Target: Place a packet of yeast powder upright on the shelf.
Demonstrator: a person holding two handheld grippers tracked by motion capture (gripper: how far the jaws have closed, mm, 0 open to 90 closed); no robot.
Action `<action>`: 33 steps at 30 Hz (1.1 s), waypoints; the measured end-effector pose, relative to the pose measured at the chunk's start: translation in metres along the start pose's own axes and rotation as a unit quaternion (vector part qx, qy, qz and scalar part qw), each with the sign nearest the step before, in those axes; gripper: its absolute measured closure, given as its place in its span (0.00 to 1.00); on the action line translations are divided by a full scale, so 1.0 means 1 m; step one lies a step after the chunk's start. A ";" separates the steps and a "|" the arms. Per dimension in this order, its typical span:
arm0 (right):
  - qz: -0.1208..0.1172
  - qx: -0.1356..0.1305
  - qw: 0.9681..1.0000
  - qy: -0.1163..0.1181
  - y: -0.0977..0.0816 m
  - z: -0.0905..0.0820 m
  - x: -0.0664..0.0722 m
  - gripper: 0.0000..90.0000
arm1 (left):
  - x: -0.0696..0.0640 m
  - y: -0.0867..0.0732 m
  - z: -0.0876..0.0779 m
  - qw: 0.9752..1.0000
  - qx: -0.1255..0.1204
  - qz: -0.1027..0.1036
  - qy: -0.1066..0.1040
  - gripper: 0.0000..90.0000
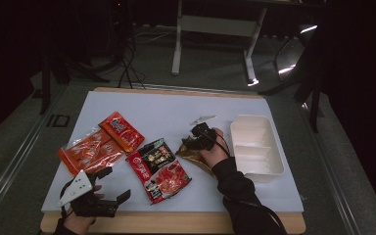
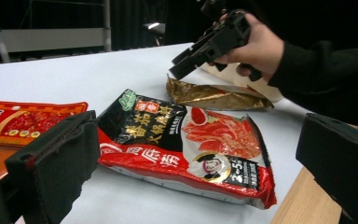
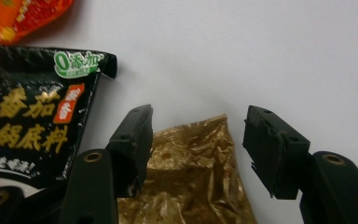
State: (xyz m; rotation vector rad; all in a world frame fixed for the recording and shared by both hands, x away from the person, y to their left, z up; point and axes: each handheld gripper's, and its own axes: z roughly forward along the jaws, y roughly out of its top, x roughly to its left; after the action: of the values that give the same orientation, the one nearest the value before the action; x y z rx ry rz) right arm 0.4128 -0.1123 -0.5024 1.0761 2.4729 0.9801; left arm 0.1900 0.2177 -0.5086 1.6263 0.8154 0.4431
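Jaws of the right gripper point(image 3: 196, 154) stand spread astride the gold packet point(image 3: 191, 186), which lies directly beneath; the left gripper point(image 1: 108, 187), also spread, sits well apart.

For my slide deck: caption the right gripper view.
Open right gripper poised over a crinkled gold foil packet on the white table, beside a black-and-red soup-base packet.
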 end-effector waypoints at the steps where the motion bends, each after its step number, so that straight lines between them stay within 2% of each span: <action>1: 0.009 0.003 1.000 0.006 0.000 0.002 -0.002 0.47 | 0.000 0.000 0.000 1.000 0.001 0.002 -0.002 0.00; 6: 0.012 0.017 1.000 -0.002 -0.002 0.012 -0.006 0.44 | -0.001 -0.001 0.002 1.000 0.007 0.004 -0.006 0.00; 13: 0.024 0.039 0.999 0.006 -0.008 0.025 -0.012 0.42 | 0.000 -0.001 0.002 1.000 0.007 0.002 -0.006 0.00; 15: 0.019 0.046 0.999 0.007 -0.011 0.029 -0.011 0.43 | -0.001 -0.001 0.003 1.000 0.012 0.005 -0.007 0.00; 16: 0.022 0.048 0.998 0.014 -0.012 0.031 -0.011 0.48 | -0.001 -0.001 0.003 1.000 0.013 0.005 -0.010 0.00; 18: 0.025 0.049 0.998 0.015 -0.013 0.031 -0.010 0.48 | -0.002 -0.001 0.003 1.000 0.014 0.008 -0.012 0.00; 24: 0.015 0.062 0.998 0.000 -0.012 0.031 -0.005 0.51 | -0.003 -0.001 0.004 1.000 0.017 0.011 -0.014 0.00; 25: 0.011 0.064 0.998 -0.004 -0.012 0.031 -0.003 0.52 | -0.003 -0.001 0.004 1.000 0.017 0.012 -0.014 0.00; 26: -0.003 0.068 0.998 -0.009 -0.012 0.030 0.000 0.58 | -0.003 -0.002 0.004 1.000 0.017 0.012 -0.013 0.00; 27: -0.008 0.071 0.997 -0.010 -0.012 0.029 0.001 0.62 | -0.003 -0.002 0.004 1.000 0.017 0.011 -0.013 0.00; 28: -0.008 0.071 0.997 -0.010 -0.012 0.029 0.001 0.62 | -0.002 -0.002 0.004 1.000 0.018 0.012 -0.013 0.00; 29: -0.015 0.074 0.997 -0.007 -0.012 0.027 0.003 0.71 | -0.002 -0.002 0.004 1.000 0.018 0.012 -0.013 0.00; 31: -0.019 0.074 0.997 -0.006 -0.012 0.027 0.004 0.74 | -0.003 -0.002 0.005 1.000 0.020 0.013 -0.013 0.00; 33: -0.025 0.080 0.996 -0.007 -0.012 0.026 0.004 0.85 | -0.003 -0.002 0.005 1.000 0.022 0.014 -0.013 0.00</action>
State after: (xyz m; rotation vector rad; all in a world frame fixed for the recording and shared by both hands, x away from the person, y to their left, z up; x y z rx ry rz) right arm 0.4165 -0.1030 -0.5291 1.0569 2.5901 0.7683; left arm 0.1908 0.2123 -0.5110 1.6821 0.7888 0.4260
